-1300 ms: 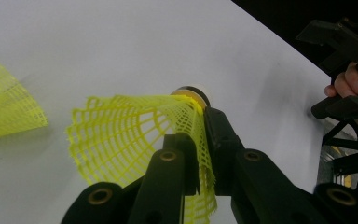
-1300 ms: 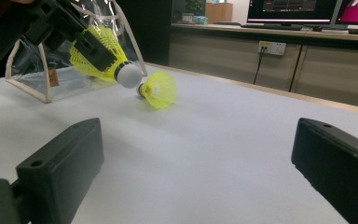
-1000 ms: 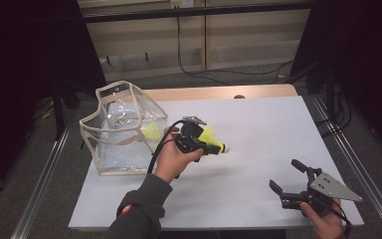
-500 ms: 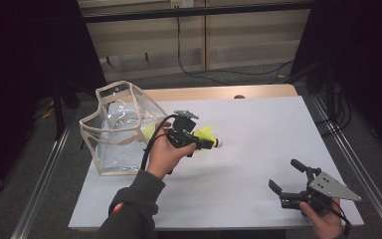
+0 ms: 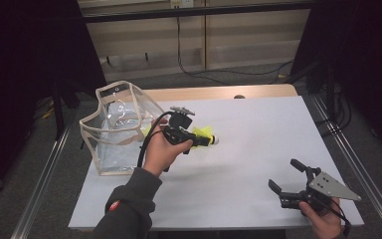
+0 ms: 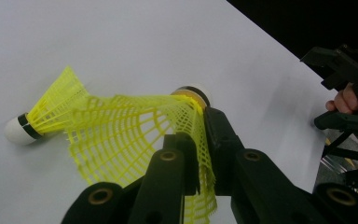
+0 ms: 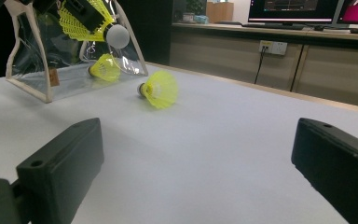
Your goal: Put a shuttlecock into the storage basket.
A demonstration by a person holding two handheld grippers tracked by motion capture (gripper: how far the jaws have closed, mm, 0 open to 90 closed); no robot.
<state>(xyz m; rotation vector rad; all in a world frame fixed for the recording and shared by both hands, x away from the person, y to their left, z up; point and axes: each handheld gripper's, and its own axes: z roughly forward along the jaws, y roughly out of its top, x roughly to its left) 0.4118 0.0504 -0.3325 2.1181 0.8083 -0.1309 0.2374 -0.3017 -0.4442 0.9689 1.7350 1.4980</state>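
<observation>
The left gripper [image 5: 191, 142] was clenched on the skirt of a yellow shuttlecock [image 6: 168, 126], held above the white table [image 5: 258, 129] just right of the clear plastic pouch [image 5: 117, 129]. In the high view the shuttlecock's long axis ran roughly level, its white cork tip [image 5: 214, 141] pointing right, away from the pouch, so the pouch opening lay to the left and slightly behind the claw. A 2nd shuttlecock [image 6: 46, 119] lay on its side on the table below, and a 3rd [image 7: 103, 67] rested inside the pouch. The right gripper [image 5: 298, 186] hovered well apart near the table's front right corner, jaws spread and holding nothing. The left hand was far nearer the pouch.
</observation>
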